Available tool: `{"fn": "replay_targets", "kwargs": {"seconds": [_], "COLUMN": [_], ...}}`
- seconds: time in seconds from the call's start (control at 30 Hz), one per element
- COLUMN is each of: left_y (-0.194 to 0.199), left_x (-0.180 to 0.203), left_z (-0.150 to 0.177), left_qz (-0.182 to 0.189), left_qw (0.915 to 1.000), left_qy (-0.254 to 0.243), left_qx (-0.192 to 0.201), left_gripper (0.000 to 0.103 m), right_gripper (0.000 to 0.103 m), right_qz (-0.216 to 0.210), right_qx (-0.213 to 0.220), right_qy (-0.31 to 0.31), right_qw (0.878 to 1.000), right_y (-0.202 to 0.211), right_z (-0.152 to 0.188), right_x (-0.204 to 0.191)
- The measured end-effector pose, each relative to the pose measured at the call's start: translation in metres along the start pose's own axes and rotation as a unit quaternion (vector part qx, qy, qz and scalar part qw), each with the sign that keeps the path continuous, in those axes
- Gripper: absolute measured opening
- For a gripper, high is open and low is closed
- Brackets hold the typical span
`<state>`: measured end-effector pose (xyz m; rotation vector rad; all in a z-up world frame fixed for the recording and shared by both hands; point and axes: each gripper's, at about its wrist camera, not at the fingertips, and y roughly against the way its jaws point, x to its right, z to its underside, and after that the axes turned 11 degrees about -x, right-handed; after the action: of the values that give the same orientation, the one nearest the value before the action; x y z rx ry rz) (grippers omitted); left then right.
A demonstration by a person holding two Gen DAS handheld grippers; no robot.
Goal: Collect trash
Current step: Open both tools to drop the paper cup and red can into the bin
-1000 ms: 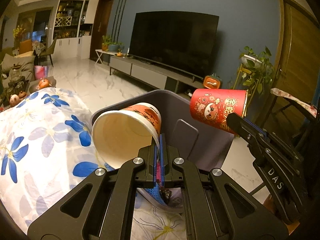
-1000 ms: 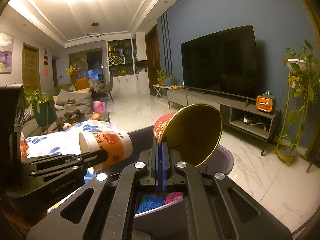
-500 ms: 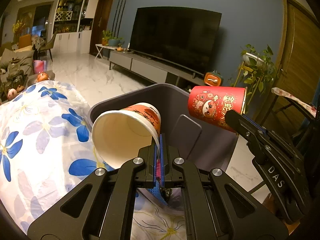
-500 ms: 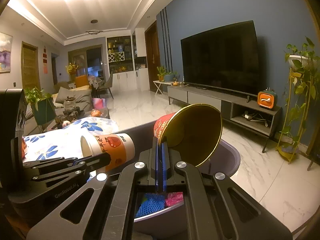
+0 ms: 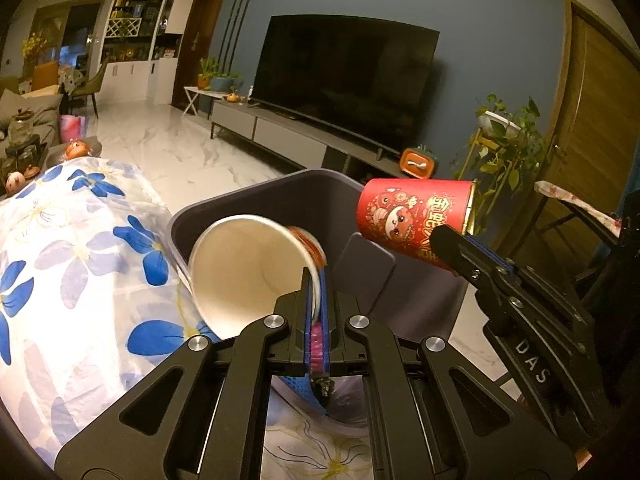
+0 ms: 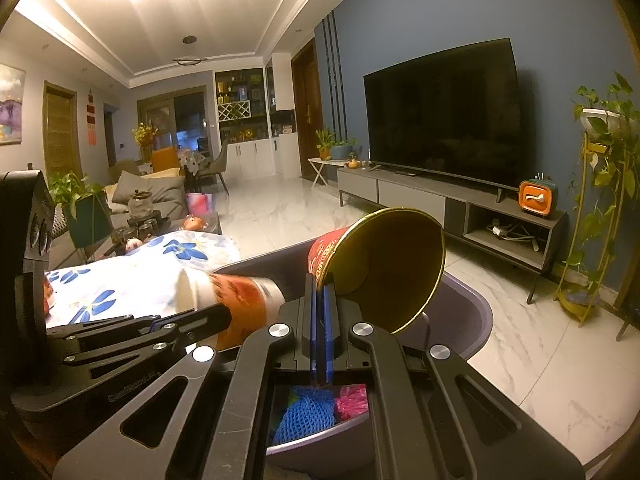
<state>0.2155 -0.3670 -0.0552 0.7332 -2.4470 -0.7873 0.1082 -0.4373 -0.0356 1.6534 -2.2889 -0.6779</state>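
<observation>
Your left gripper (image 5: pixel 316 292) has its fingers (image 5: pixel 306 304) pinched tight on the rim of the white paper cup (image 5: pixel 248 268), which lies tipped on its side, its open mouth facing back at the camera and its orange-printed base pointing into the grey bin (image 5: pixel 304 196). The cup looks blurred. Your right gripper (image 6: pixel 320 304) is clamped the same way on the rim of the red paper cup (image 6: pixel 384 264), gold inside, also tipped on its side above the bin's opening. In the left wrist view the red cup hangs over the bin's far right rim, just beside the white one but not touching it. The bin stands against the edge of the table (image 5: pixel 72 264), which is covered by a white cloth with blue flowers. Inside the bin, blue netting (image 6: pixel 308 416) and a pink scrap (image 6: pixel 352 400) lie at the bottom.
</observation>
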Motion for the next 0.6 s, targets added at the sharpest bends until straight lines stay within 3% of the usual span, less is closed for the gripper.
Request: {"fn": "replay_targets", "kwargs": {"seconds": [0.07,0.2,0.3,0.37,0.43,0.5,0.6], "left_y": [0.000,0.015,0.036,0.050,0.064,0.078,0.102], "left_x": [-0.002,-0.015,-0.025,-0.032,-0.039,-0.044,-0.052], "left_z": [0.001,0.006,0.012,0.017,0.023,0.027,0.034], "left_qz": [-0.002,-0.011,-0.028,-0.040,-0.056,-0.071,-0.102], "left_qw": [1.0000,0.9994,0.9975,0.9958,0.9932,0.9908,0.9853], "left_qy": [0.002,0.026,0.046,0.056,0.068,0.077,0.088], "left_qx": [-0.002,0.019,0.046,0.060,0.075,0.086,0.105], "left_gripper": [0.014,0.055,0.071,0.075,0.078,0.081,0.085], "right_gripper": [0.004,0.004,0.004,0.004,0.021,0.027,0.027], "right_qz": [0.000,-0.002,-0.002,-0.001,-0.002,-0.002,-0.001], "right_qx": [-0.004,-0.010,-0.016,-0.018,-0.016,-0.013,-0.012], "right_qy": [-0.001,-0.002,-0.004,-0.003,-0.004,-0.004,-0.004], "right_qw": [1.000,1.000,1.000,1.000,1.000,1.000,1.000], "right_y": [-0.003,-0.006,-0.010,-0.011,-0.011,-0.010,-0.007], "right_z": [0.000,0.002,0.003,0.003,0.003,0.003,0.003], "right_x": [-0.001,-0.002,-0.003,-0.003,-0.004,-0.005,-0.008]}}
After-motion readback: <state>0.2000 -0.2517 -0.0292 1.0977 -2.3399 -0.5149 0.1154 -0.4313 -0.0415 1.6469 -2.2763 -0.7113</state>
